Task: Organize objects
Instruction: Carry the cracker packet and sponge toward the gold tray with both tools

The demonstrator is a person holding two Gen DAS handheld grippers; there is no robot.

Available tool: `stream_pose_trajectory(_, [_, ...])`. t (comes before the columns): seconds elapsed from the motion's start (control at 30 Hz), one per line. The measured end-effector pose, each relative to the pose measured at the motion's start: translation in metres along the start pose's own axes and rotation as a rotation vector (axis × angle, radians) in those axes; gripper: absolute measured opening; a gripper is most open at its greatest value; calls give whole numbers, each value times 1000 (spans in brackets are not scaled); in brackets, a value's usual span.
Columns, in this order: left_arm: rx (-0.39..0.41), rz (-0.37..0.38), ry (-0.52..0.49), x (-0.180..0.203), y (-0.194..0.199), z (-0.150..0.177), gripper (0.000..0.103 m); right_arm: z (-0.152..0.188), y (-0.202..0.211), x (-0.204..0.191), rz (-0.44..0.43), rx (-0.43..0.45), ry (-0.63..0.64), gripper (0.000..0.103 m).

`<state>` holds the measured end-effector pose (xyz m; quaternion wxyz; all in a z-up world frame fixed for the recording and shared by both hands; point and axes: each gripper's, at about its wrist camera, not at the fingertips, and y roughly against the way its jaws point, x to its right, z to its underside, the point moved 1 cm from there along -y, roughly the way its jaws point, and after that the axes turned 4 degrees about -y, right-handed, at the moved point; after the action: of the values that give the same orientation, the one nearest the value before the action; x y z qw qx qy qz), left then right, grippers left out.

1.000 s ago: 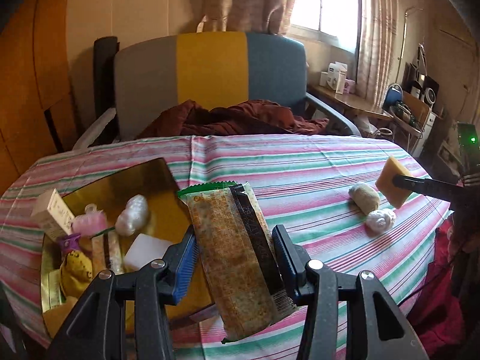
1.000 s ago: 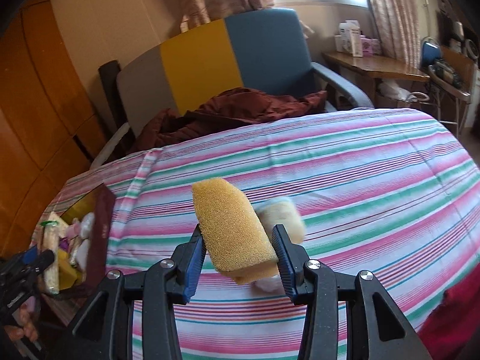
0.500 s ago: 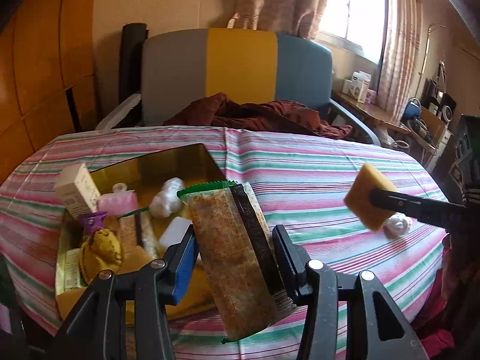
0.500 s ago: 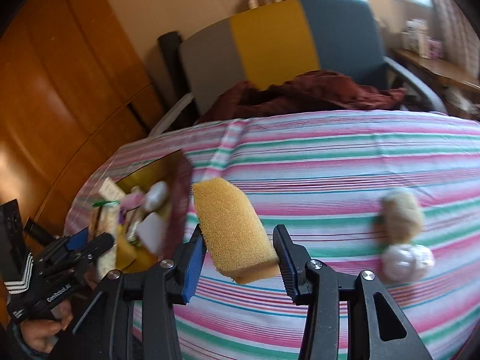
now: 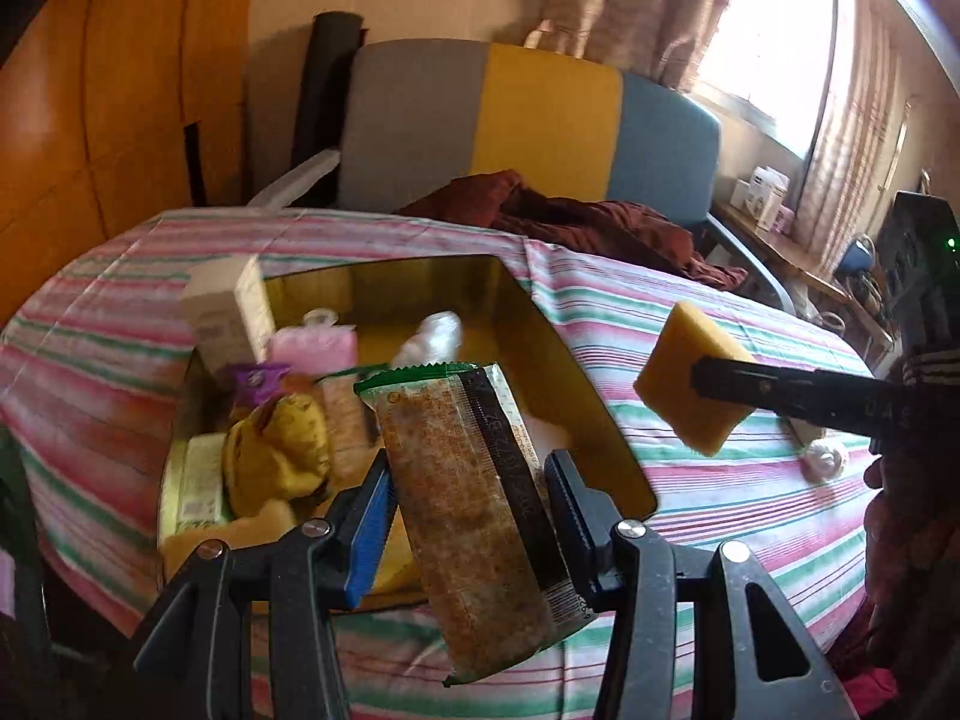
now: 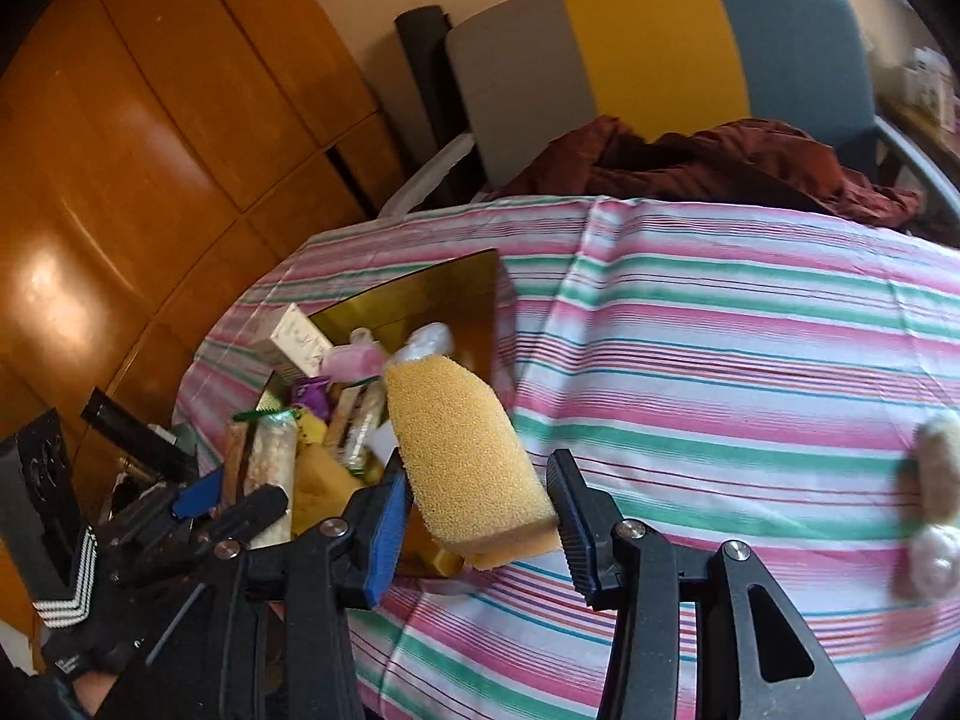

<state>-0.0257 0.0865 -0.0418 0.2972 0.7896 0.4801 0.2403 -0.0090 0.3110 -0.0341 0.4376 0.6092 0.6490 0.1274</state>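
My left gripper (image 5: pixel 468 507) is shut on a long snack packet (image 5: pixel 474 510) with a green top, held over the near part of the gold tray (image 5: pixel 606 432). My right gripper (image 6: pixel 477 498) is shut on a yellow sponge (image 6: pixel 465 450) and holds it in the air just right of the tray (image 6: pixel 420 294); the sponge also shows in the left wrist view (image 5: pixel 690 378). The tray holds a white box (image 5: pixel 228 312), a pink item (image 5: pixel 312 345), a yellow toy (image 5: pixel 276 450) and other small things.
Two small pale bundles (image 6: pixel 933 516) lie on the striped tablecloth (image 6: pixel 720 330) at the right. A grey, yellow and blue chair (image 5: pixel 528 120) with a dark red cloth (image 5: pixel 570 222) stands behind the table. A wooden wall (image 6: pixel 150 150) is on the left.
Both grippers have moved left toward the tray. The sponge has come from above the two bundles to beside the tray. The packet now hangs over the tray's contents.
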Motion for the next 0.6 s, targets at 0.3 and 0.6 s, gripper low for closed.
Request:
stream_pose_trajectory(0.3, [-1, -73, 111, -58, 9, 17, 50, -16, -41, -33, 0, -52, 55, 47])
stream_pose_trajectory(0.6, [18, -86, 107, -62, 10, 7, 50, -33, -76, -48, 40, -68, 55, 47])
